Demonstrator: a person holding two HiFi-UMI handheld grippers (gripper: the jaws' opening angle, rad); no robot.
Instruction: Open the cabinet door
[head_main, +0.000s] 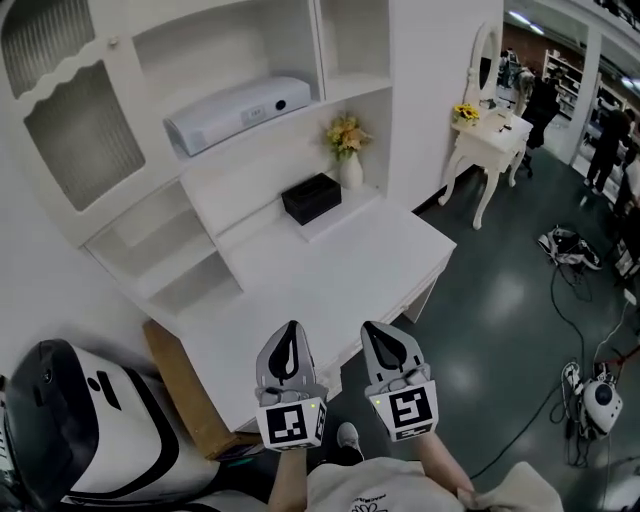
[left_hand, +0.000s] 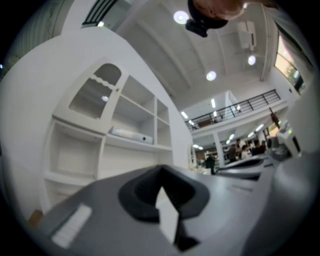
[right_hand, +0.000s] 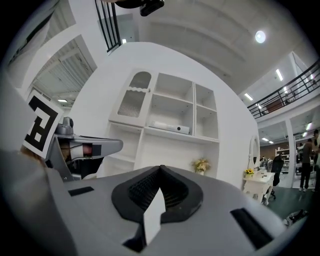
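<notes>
- Dark, glossy floor (head_main: 500, 290) spreads to the right.
- White dressing table (head_main: 497, 137) with an oval mirror (head_main: 483, 62) stands by the white wall (head_main: 440, 90).
- Round ceiling lights (left_hand: 211, 75) glow overhead.

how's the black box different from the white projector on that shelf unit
The black box is dark and squat; the white projector is pale, longer and rounded. The black box sits on the lower ledge beside the flower vase; the white projector lies one shelf up, alone. Both rest on open shelves of the white unit.

Black box (head_main: 311, 198) near flower vase (head_main: 351, 172) (white projector (head_main: 238, 112) shelved above).
</notes>
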